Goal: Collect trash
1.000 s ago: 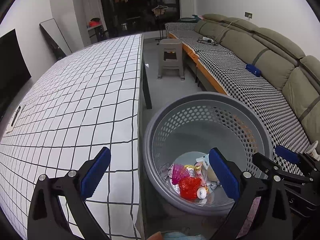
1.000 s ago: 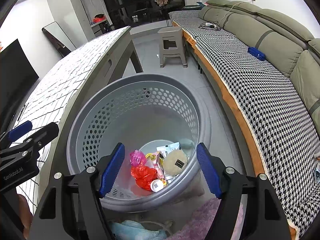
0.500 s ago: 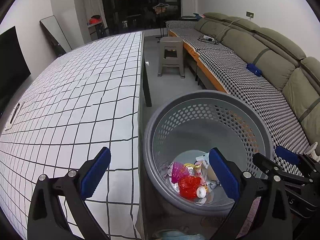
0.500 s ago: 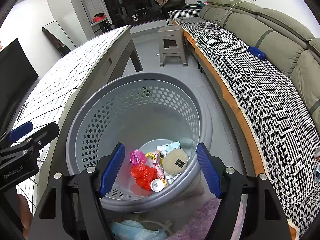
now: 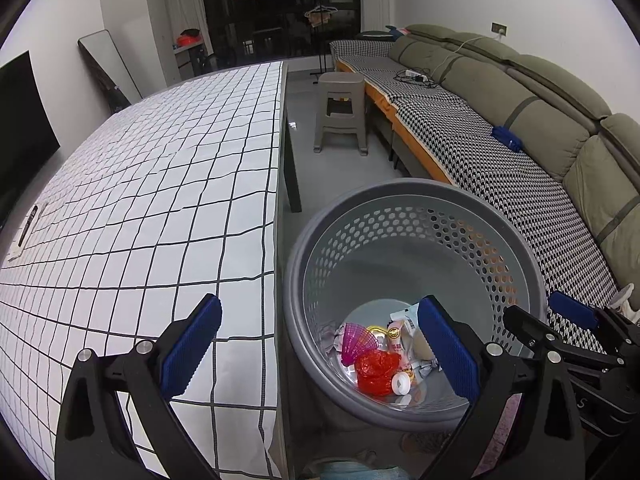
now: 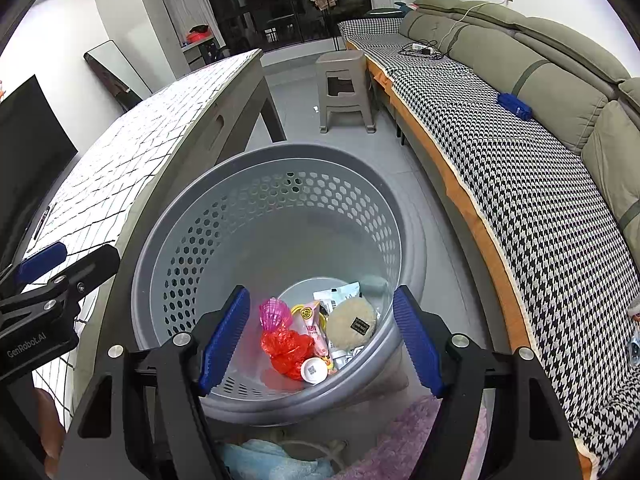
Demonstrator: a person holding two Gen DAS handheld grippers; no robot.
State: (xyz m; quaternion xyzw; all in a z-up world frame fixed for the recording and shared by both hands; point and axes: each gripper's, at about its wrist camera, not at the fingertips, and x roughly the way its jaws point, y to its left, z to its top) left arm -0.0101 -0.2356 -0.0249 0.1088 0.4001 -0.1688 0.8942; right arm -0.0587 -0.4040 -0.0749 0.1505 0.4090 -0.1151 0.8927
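A grey perforated basket [image 6: 168,256] [image 5: 516,240] stands on the floor beside the table. Trash lies at its bottom: a red crumpled wrapper [image 6: 286,346] [image 5: 376,370], a pink ribbed cup [image 6: 274,314] [image 5: 358,342], a round beige pad [image 6: 352,322], packets and a small white lid [image 6: 313,369]. My right gripper [image 6: 320,340] hangs over the basket's near rim, open, nothing between its blue pads. My left gripper [image 5: 320,352] is open and empty too, one finger over the table edge, the other over the basket.
The table [image 5: 140,200] under a white grid cloth lies to the left, with a remote [image 5: 28,226] near its far left edge. A grey stool [image 5: 340,110] stands beyond the basket. A long sofa [image 6: 540,140] with a houndstooth cover runs along the right.
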